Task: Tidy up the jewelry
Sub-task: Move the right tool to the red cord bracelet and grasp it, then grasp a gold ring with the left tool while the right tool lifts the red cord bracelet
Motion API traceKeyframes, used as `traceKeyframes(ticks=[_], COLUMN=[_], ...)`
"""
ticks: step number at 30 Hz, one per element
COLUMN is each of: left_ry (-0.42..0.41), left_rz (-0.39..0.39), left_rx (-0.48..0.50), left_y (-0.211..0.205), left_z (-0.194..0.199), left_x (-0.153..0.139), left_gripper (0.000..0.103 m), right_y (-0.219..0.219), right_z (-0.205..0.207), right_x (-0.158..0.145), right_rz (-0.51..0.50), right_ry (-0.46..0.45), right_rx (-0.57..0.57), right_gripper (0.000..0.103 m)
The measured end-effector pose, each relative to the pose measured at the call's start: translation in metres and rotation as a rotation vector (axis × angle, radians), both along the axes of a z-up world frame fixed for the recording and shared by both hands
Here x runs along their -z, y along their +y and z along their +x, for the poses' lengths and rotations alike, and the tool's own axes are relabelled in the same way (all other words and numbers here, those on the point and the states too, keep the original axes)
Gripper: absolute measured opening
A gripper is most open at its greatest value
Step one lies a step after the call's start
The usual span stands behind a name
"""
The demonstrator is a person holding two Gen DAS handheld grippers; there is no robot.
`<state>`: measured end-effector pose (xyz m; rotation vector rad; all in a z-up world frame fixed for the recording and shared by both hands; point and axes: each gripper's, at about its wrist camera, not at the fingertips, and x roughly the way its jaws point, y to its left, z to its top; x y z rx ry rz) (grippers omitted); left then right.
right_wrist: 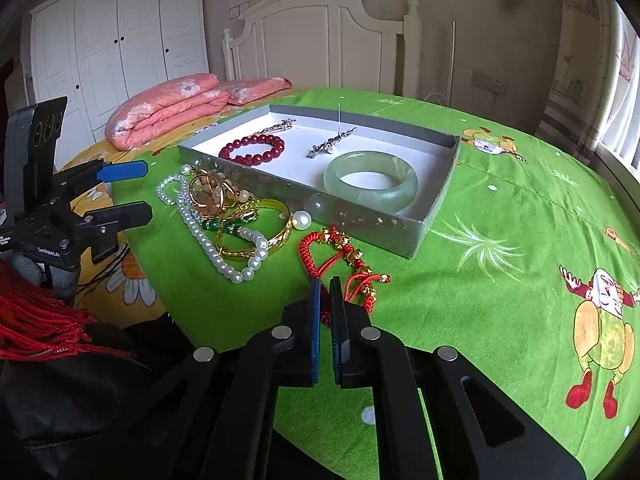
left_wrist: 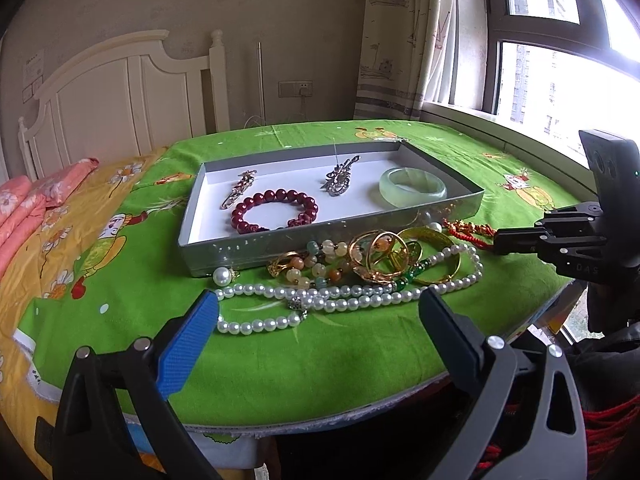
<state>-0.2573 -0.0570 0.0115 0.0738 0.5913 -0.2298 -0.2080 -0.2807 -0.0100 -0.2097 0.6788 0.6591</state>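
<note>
surface: green cartoon-print bedsheet (right_wrist: pixel 500 240) is carrying everything
tray: grey shallow box (right_wrist: pixel 436 204) is lying flat mid-sheet, long axis running along the sheet's near edge in the left wrist view
in tray: dark red bead bracelet (left_wrist: pixel 274 210) is lying flat toward the left end; jade bangle (right_wrist: pixel 370 182) is lying flat at the right end; two silver brooches (left_wrist: pixel 340 178) are lying between and behind them, long axes pointing toward the tray's far wall
loose pile: pearl necklace (left_wrist: pixel 348 296), gold bangle (right_wrist: pixel 256 232) and mixed bead strands are lying tangled just outside the tray's near wall
red cord bracelet: red cord bracelet (right_wrist: pixel 340 256) with gold charms is lying off the tray's near right corner, long axis running from the tray toward the right gripper
right gripper: right gripper (right_wrist: pixel 326 292) is pinching a cord end of the red cord bracelet, fingers nearly together
left gripper: left gripper (left_wrist: pixel 318 312) is hovering over the pearl necklace, fingers wide, holding nothing
</note>
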Motion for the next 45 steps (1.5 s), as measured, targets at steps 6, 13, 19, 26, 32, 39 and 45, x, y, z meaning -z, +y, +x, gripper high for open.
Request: traceKeyframes(ticks=[6,13,19,26,32,39,45], left_ry=[0.025,0.049,0.073,0.070,0.072,0.064,0.031], left_rz=[-0.008,-0.038,-0.069,-0.059,-0.032,0.054,0.054], left_rx=[0.052,0.079,0.076,0.079,0.112,0.133,0.149], left_y=[-0.016,-0.019,-0.015,-0.019,-0.032,-0.053,-0.053], left_z=[0.019,0.030,0.036,0.042,0.047,0.054,0.046], left_x=[0.001,0.003,0.007,0.006,0.005,0.009,0.004], left_gripper=[0.094,0.081,0.079,0.076,0.067,0.045,0.043], right_y=[-0.002,0.018,0.020,0.002,0.001,-0.002,-0.014], right_z=[0.004,0.005,0.012,0.007,0.007,0.002,0.003], right_x=[0.000,-0.002,0.002,-0.005,-0.012,-0.016,-0.025], right_rz=[0.031,-0.055,-0.091,0.003,0.025,0.048,0.153], right_ry=[0.067,0.006,-0.006,-0.034,-0.045,-0.068,-0.045], right_rx=[-0.007,-0.029,-0.002,0.047,0.054,0.048,0.052], right_gripper=[0.023,0.041,0.008,0.007,0.007,0.007,0.007])
